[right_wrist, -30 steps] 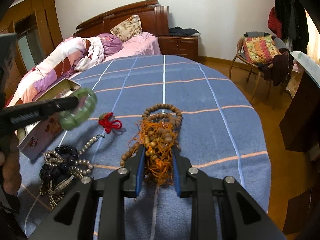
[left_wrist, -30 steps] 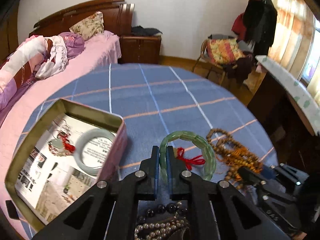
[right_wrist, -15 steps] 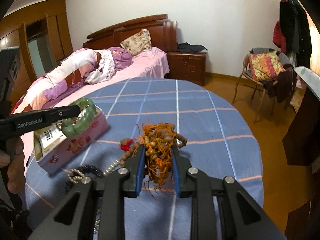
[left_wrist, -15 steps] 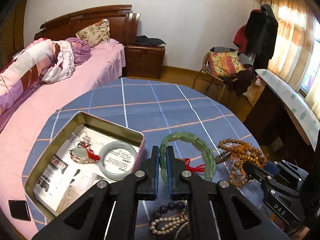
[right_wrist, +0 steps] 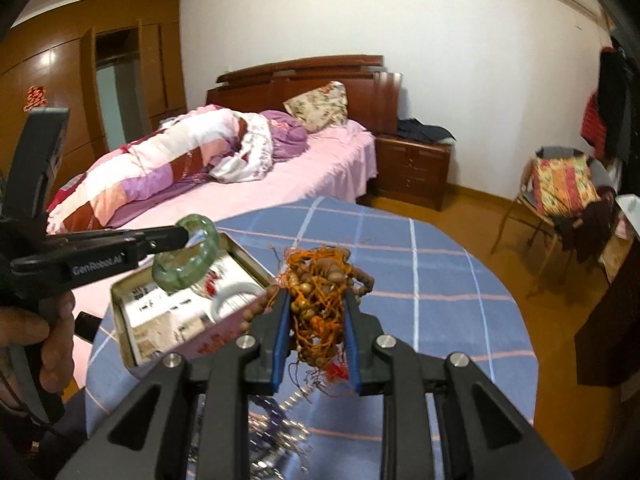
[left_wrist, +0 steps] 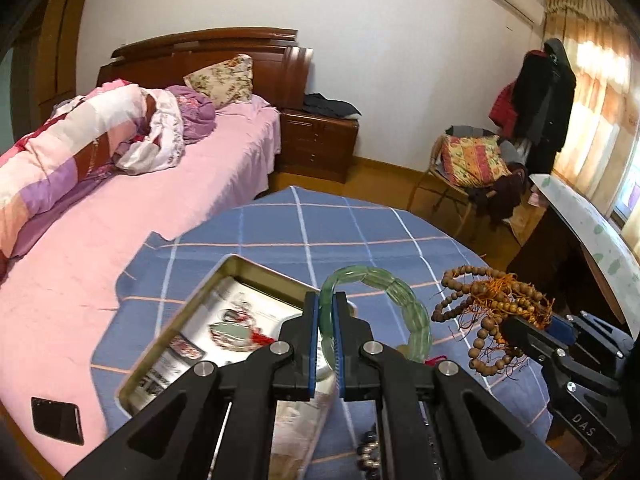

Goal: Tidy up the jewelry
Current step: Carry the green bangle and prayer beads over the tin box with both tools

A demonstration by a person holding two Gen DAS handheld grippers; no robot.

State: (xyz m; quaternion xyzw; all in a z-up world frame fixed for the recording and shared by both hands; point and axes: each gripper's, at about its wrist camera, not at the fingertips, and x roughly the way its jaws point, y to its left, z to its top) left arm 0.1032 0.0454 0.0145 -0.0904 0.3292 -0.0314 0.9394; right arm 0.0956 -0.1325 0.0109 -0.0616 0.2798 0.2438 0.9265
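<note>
My left gripper (left_wrist: 326, 300) is shut on a green jade bracelet (left_wrist: 404, 300) and holds it in the air above the right edge of an open tin box (left_wrist: 176, 320). It also shows in the right wrist view (right_wrist: 186, 236), with the bracelet (right_wrist: 188, 268) over the tin (right_wrist: 128, 344). My right gripper (right_wrist: 316, 300) is shut on a tangled bundle of brown wooden beads with orange cord (right_wrist: 320, 292), lifted above the table; the bundle also shows in the left wrist view (left_wrist: 492, 312). A white bangle (right_wrist: 236, 296) and a red-corded pendant (left_wrist: 240, 334) lie in the tin.
The round table has a blue checked cloth (left_wrist: 312, 232). Pearl and dark bead strands (right_wrist: 276, 428) lie on it below my right gripper. A pink bed (left_wrist: 100, 240) borders the table on the left, with a black phone (left_wrist: 58, 420) on it. A chair (right_wrist: 560, 188) stands at the right.
Both grippers have risen from the table, each lifting its load. The left one carried the green bracelet leftward over the tin; the wooden beads left the cloth.
</note>
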